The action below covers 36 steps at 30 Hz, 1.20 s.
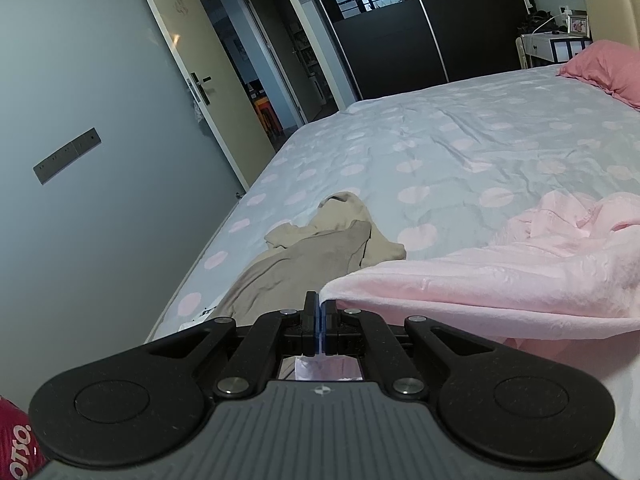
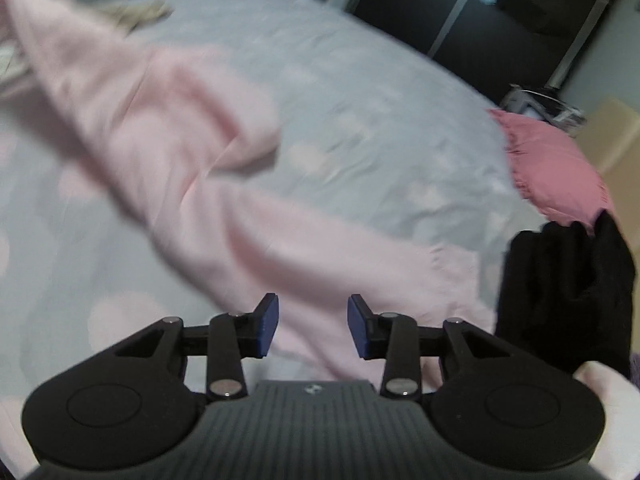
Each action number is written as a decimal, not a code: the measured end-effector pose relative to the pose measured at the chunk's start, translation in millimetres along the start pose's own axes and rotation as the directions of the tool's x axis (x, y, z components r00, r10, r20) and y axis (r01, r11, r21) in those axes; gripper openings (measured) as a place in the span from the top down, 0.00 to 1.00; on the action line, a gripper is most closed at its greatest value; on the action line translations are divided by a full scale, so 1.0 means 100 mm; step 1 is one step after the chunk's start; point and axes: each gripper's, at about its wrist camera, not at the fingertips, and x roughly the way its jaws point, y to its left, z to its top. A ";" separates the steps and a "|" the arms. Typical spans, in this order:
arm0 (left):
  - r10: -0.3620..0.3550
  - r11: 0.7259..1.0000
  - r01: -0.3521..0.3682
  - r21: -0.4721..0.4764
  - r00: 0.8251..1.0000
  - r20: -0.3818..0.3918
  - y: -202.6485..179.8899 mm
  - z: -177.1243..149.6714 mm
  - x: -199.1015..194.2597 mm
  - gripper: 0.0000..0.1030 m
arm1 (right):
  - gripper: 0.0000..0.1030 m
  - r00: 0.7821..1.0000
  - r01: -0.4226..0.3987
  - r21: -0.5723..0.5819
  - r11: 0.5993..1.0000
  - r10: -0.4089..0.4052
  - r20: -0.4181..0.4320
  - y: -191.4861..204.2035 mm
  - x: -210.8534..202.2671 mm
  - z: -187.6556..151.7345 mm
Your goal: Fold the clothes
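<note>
left gripper (image 1: pixel 320 312): my jaws are pressed together, pinching a corner of the pink cloth (image 1: pixel 500 280) at its near left edge.
right gripper (image 2: pixel 313 326): my jaws stand spread with nothing between the pads; the pink cloth lies just beyond and below them.
pink cloth: spread in a long crumpled band across the bed (image 1: pixel 440 140), from my left grip away to the right; in the right view it runs diagonally from top left to the fingers (image 2: pixel 267 324).
beige garment (image 1: pixel 320 240): bunched on the bed near its left edge, just beside the pink cloth.
black garment (image 2: pixel 568 288): a dark heap at the right, near the pillow (image 2: pixel 556 168).
blur: the right view is smeared, so fine folds are unclear.
</note>
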 end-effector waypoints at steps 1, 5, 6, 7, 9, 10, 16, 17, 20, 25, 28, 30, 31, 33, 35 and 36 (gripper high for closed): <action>0.001 1.000 -0.001 0.000 1.000 -0.001 0.00 0.00 0.01 1.00 | 0.60 1.000 -0.005 -0.029 1.000 0.005 -0.021 0.05 0.08 -0.03; 0.006 1.000 -0.006 0.005 1.000 -0.010 -0.02 0.01 0.05 1.00 | 0.60 0.999 -0.018 -0.127 0.992 0.012 -0.050 0.20 0.24 -0.13; 0.009 1.000 -0.008 0.008 1.000 -0.014 -0.03 0.00 0.07 1.00 | 0.60 0.998 -0.015 -0.151 0.988 0.006 -0.056 0.22 0.27 -0.15; 0.011 1.000 -0.011 0.011 1.000 -0.017 -0.03 0.00 0.08 1.00 | 0.60 0.998 -0.006 -0.173 0.985 -0.005 -0.063 0.23 0.30 -0.16; 0.012 1.000 -0.012 0.014 1.000 -0.028 -0.04 -0.02 0.12 1.00 | 0.58 0.997 0.011 -0.219 0.976 -0.028 -0.074 0.24 0.39 -0.20; 0.012 1.000 -0.012 0.013 0.999 -0.033 -0.04 -0.02 0.14 1.00 | 0.58 0.996 0.010 -0.239 0.971 -0.031 -0.081 0.25 0.43 -0.21; 0.015 1.000 -0.014 0.014 0.999 -0.043 -0.05 0.01 0.22 1.00 | 0.62 0.997 0.013 -0.333 0.943 -0.040 -0.072 0.32 0.58 -0.25; 0.016 1.000 -0.015 0.018 0.999 -0.043 -0.05 0.02 0.23 1.00 | 0.63 0.997 0.025 -0.333 0.942 -0.048 -0.060 0.32 0.59 -0.23; 0.018 1.000 -0.017 0.002 0.999 -0.041 -0.04 0.03 0.22 1.00 | 0.99 0.996 0.051 -0.293 0.955 -0.068 -0.049 0.28 0.62 -0.14; 0.018 1.000 -0.019 -0.017 1.000 -0.017 0.03 0.05 0.13 1.00 | 1.00 0.993 0.114 -0.106 0.988 -0.113 0.014 0.03 0.34 0.07; 0.020 0.999 -0.021 -0.030 1.000 -0.021 0.06 0.01 0.10 1.00 | 1.00 0.987 0.138 0.049 0.989 -0.142 0.081 -0.17 -0.01 0.18; 0.021 0.999 -0.022 -0.040 1.000 -0.022 0.09 0.00 0.08 1.00 | 1.00 0.978 0.144 0.119 0.982 -0.160 0.137 -0.30 -0.32 0.24; 0.025 0.999 -0.025 -0.043 1.000 -0.019 0.11 0.00 0.06 1.00 | 1.00 0.971 0.148 0.147 0.978 -0.172 0.165 -0.36 -0.48 0.28; 0.033 0.998 -0.033 -0.050 0.999 -0.014 0.14 -0.01 0.04 1.00 | 1.00 0.956 0.164 0.191 0.968 -0.204 0.210 -0.46 -0.74 0.36; 0.037 0.998 -0.038 -0.053 0.999 -0.006 0.15 0.01 0.02 1.00 | 1.00 0.945 0.187 0.215 0.959 -0.235 0.228 -0.60 -0.92 0.46; 0.039 0.998 -0.039 -0.055 0.999 -0.002 0.16 0.02 0.01 1.00 | 1.00 0.940 0.197 0.225 0.954 -0.249 0.233 -0.67 -0.99 0.52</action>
